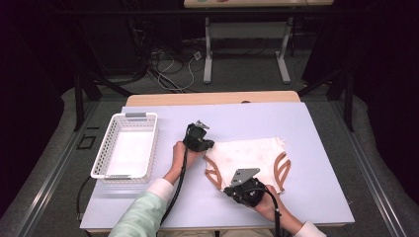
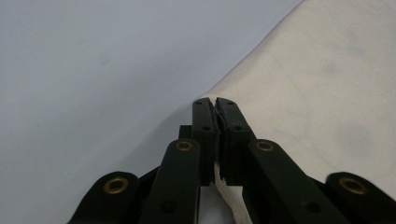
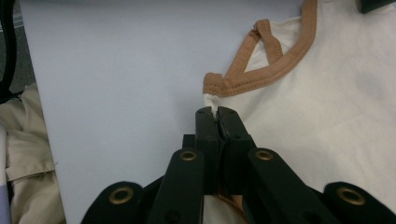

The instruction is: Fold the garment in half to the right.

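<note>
A pale lavender-blue worktop (image 1: 296, 128) is seen from above, with a person's two forearms coming in from the bottom edge. Each hand holds a black two-jaw gripper with a trailing cable.

A cream-white cloth garment with tan-brown trimmed straps (image 1: 247, 155) lies flat on the worktop, right of centre and nearer the person's side. Its brown strap loops show at the near left corner and along the right edge.

The left gripper (image 1: 203, 144) sits at the garment's far left corner. In the left gripper view its jaws are pressed together, pinching the edge of the cream cloth (image 2: 327, 93) where it meets the bare worktop (image 2: 93, 70). The left forearm wears a light mint-green sleeve (image 1: 143, 212).

The right gripper (image 1: 231, 191) sits at the garment's near left corner, with a grey three-cornered plate on top. In the right gripper view its jaws are clenched on a small fold of white cloth, just below the end of a tan-brown stitched strap (image 3: 261, 74). The rest of the garment (image 3: 336, 130) spreads to the right of the jaws in that view.

An empty white plastic lattice basket, rectangular in shape (image 1: 106, 148), stands on the left part of the worktop, well apart from the garment.
</note>
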Action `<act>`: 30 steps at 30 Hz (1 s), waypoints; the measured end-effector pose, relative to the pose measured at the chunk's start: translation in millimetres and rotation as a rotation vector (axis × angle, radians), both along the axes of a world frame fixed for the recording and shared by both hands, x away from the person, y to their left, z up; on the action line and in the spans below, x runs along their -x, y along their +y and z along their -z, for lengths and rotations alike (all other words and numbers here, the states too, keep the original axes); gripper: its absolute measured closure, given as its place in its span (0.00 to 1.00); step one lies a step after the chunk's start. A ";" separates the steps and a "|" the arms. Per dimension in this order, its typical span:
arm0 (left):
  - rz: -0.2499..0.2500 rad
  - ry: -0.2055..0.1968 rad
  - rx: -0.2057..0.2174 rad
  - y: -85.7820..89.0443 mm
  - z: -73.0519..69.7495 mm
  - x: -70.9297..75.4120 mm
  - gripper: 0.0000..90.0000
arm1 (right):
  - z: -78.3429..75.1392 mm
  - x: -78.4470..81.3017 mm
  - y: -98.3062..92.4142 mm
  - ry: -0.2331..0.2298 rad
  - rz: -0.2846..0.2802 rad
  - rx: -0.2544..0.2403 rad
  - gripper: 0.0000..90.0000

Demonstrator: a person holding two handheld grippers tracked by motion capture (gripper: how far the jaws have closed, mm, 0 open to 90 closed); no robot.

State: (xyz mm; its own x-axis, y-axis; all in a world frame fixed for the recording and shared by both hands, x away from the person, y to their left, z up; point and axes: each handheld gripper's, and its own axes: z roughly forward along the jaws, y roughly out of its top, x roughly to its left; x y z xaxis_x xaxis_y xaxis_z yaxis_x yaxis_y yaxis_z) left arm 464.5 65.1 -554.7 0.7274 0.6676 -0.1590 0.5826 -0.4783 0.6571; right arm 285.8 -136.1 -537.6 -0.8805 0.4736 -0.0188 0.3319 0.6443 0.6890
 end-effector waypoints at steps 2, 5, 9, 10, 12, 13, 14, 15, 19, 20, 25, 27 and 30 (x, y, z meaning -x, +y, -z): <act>0.003 0.006 0.001 0.2 0.0 -0.1 0.97 | -0.5 -0.1 -0.3 0.000 -0.001 0.002 0.98; 0.003 -0.003 0.002 0.2 -1.1 0.3 0.97 | -0.8 -0.2 -0.5 -0.006 0.003 -0.010 0.98; -0.009 0.004 0.017 2.0 -1.7 0.7 0.97 | -1.7 -0.1 -0.5 -0.007 0.003 -0.013 0.98; -0.010 0.000 0.017 2.1 -1.9 0.8 0.97 | -2.2 0.0 -0.3 -0.004 0.002 -0.014 0.98; -0.010 -0.006 0.013 1.8 -2.5 1.2 0.97 | -2.7 0.0 -0.5 0.000 -0.001 -0.012 0.98; -0.010 0.001 0.012 1.4 -3.1 1.7 0.97 | -2.4 0.1 -0.2 -0.004 0.001 -0.016 0.98; -0.013 -0.008 0.014 0.6 -3.0 2.0 0.97 | -2.5 0.2 -0.4 -0.002 0.002 -0.015 0.98; -0.003 -0.013 -0.001 1.2 -3.7 1.8 0.97 | -2.6 0.1 -0.5 -0.003 0.003 -0.015 0.98; 0.003 -0.011 -0.008 1.8 -4.4 1.6 0.97 | -3.1 0.0 -1.3 0.003 0.007 -0.028 0.98; -0.003 -0.006 0.007 2.7 -4.2 1.7 0.97 | -3.9 -0.6 -2.0 0.009 0.006 -0.038 0.98; -0.002 -0.004 0.026 6.4 -5.8 0.6 0.97 | -5.8 -0.9 -2.7 0.019 0.020 -0.067 0.98; -0.001 -0.002 0.019 7.1 -6.5 0.7 0.97 | -7.6 -1.1 -3.0 0.025 0.017 -0.081 0.98; 0.008 -0.007 0.004 7.6 -8.1 0.5 0.97 | -9.4 -1.3 -3.6 0.031 0.015 -0.103 0.98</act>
